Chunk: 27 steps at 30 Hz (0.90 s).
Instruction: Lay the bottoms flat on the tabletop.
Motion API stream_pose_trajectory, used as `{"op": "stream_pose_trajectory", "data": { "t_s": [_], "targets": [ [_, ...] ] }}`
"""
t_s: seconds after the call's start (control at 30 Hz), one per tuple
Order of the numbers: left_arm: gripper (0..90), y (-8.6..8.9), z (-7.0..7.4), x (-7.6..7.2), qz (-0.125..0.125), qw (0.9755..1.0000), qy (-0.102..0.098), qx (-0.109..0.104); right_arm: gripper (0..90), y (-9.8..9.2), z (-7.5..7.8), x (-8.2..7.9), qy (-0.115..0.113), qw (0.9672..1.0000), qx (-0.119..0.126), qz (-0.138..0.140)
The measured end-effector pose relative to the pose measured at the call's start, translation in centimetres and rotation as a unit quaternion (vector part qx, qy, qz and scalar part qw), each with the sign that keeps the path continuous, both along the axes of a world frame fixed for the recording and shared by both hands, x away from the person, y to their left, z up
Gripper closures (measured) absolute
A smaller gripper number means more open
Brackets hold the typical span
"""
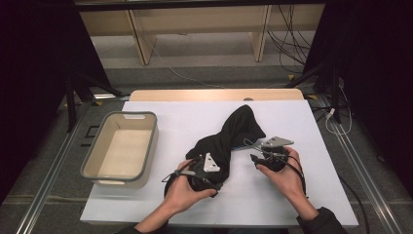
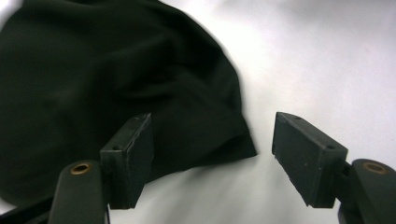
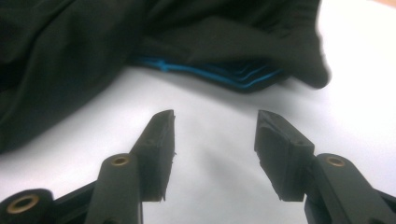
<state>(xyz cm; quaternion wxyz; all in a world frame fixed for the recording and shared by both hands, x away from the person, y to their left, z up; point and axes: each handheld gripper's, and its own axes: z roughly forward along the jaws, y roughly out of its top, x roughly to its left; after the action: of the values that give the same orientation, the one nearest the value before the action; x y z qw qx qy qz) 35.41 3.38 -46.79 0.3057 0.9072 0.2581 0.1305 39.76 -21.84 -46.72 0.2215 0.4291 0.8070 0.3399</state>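
A crumpled black garment (image 1: 231, 136) lies in the middle of the white table top (image 1: 185, 117), stretching from near the centre toward the far side. In the right gripper view its folded edge shows thin blue stripes (image 3: 210, 72). My left gripper (image 1: 197, 163) sits at the garment's near end. Its jaws stand open in the left gripper view (image 2: 212, 126), with the garment's hem (image 2: 205, 140) lying between them and no pad pressing on it. My right gripper (image 1: 254, 158) is just right of the cloth, open (image 3: 215, 116) over bare table, a short way from the striped edge.
A grey-rimmed beige tub (image 1: 152, 141) stands on the left part of the table with nothing in it. Bare white surface (image 1: 311, 146) lies to the right of the garment. Beyond the far wooden edge (image 1: 214, 94) are shelving legs and cables on the floor.
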Motion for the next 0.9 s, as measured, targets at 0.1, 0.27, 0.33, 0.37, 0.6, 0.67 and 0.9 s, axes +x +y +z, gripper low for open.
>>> {"op": "stream_pose_trajectory", "data": {
  "t_s": [0.1, 0.27, 0.33, 0.37, 0.6, 0.67, 0.9],
  "targets": [
    [39.3, -0.8, -1.0, 0.6, 0.013, 0.9997, -0.004, 0.021, 49.4, 0.1, -0.1, -0.4, 0.004, 1.0, 0.004, 0.002],
    [72.7, -1.1, -1.0, 1.1, 0.016, 0.9993, -0.017, 0.029, 50.4, 0.3, 0.0, -0.4, 0.005, 0.9999, 0.011, 0.006],
    [80.6, -0.9, -0.8, 1.4, 0.026, 0.9995, -0.005, 0.018, 51.0, 0.4, -0.1, -0.4, 0.008, 0.9999, 0.013, 0.007],
    [81.7, -0.8, -0.5, 1.5, 0.029, 0.9995, 0.001, 0.008, 51.1, 0.4, -0.1, -0.4, 0.009, 0.9999, 0.012, 0.008],
    [82.5, 2.3, 4.8, 2.4, 0.078, 0.9918, -0.027, -0.097, 52.4, 1.4, -0.2, -0.6, 0.013, 0.9995, 0.015, 0.023],
    [82.5, 3.3, 5.9, 3.0, 0.097, 0.9886, -0.037, -0.109, 52.9, 1.9, -0.3, -0.5, 0.017, 0.9993, 0.015, 0.031],
    [82.1, 6.3, 6.2, 5.6, 0.164, 0.9773, -0.041, -0.128, 54.7, 5.1, -0.2, -0.2, 0.021, 0.9965, 0.032, 0.075]
  ]
}}
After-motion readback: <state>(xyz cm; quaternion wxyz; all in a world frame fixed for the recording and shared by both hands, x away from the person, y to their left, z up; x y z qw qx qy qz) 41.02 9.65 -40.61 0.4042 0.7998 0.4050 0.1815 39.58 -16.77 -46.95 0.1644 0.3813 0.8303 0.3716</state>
